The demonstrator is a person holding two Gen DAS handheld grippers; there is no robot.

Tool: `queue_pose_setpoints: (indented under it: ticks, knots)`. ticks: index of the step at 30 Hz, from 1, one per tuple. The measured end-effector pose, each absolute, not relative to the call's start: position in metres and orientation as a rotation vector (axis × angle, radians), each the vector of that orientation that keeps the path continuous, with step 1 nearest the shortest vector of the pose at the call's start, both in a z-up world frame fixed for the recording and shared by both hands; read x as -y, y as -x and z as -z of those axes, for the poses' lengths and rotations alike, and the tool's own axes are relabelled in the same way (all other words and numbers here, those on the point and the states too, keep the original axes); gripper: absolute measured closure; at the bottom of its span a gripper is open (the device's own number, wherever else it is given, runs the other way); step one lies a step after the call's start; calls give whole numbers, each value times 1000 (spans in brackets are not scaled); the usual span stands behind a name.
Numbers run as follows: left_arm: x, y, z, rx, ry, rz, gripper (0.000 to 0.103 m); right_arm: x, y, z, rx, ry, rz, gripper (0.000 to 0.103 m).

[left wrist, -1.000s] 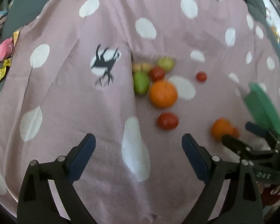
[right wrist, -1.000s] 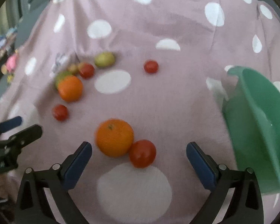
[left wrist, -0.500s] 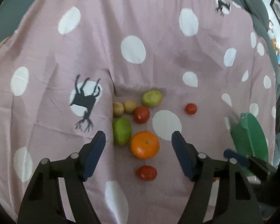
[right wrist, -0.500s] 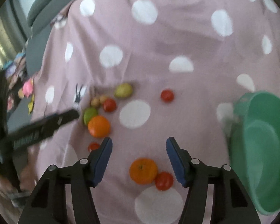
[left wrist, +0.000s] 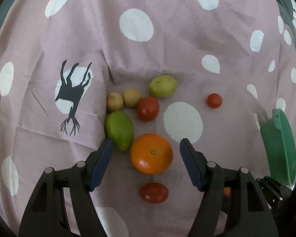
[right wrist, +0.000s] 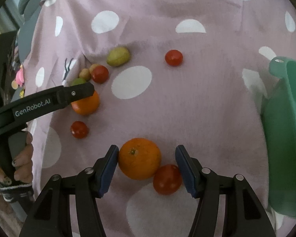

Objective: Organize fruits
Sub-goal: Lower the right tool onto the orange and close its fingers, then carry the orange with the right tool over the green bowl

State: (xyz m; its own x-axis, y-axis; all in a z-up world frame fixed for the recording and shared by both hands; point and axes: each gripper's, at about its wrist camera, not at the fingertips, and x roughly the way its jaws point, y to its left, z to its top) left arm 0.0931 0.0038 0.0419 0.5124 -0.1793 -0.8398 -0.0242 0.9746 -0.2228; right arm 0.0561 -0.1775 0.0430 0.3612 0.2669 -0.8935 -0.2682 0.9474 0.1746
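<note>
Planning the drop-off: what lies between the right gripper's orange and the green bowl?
In the right wrist view, only a tomato touching the orange; beyond it, bare cloth up to the green bowl.

two oranges, four tomatoes, two green fruits, one bowl

White lettering reading "GenRobot.AI" runs along the black finger of the left gripper, seen in the right wrist view. No other readable text.
</note>
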Motion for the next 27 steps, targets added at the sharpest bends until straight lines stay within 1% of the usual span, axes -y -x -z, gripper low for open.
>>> queue_pose_setpoints:
  ticks: [2,3,4,5,6,8,9,10,18,27]
  knots:
    - [-1,-93,-41,-1022,192,87,34,175,-56,-44,-1141,9,-339,45]
    - [1,-93,-41,-1019,186,83,34,174,-55,-44,-1135,5,-346,49]
    - [1,-92,-41,-1015,180,80,36,173,-57,-44,-1132,-1,-353,57]
    - [1,-92,-40,-1011,173,71,38,173,-57,-43,-1132,-11,-365,60]
    - [1,-92,-40,-1008,171,62,42,172,-56,-43,-1130,-9,-361,60]
    - [1,-92,-38,-1017,192,73,48,171,-55,-43,-1121,11,-358,60]
    - [0,-94,-34,-1043,225,95,58,171,-55,-43,-1119,12,-357,60]
    - [-2,-95,-28,-1078,266,114,57,172,-55,-43,-1120,6,-356,60]
    - [-2,-88,-26,-1048,289,109,58,175,-56,-45,-1103,-43,-356,60]
    - [-3,-53,-59,-964,279,151,58,183,-53,-65,-1037,-133,-378,60]
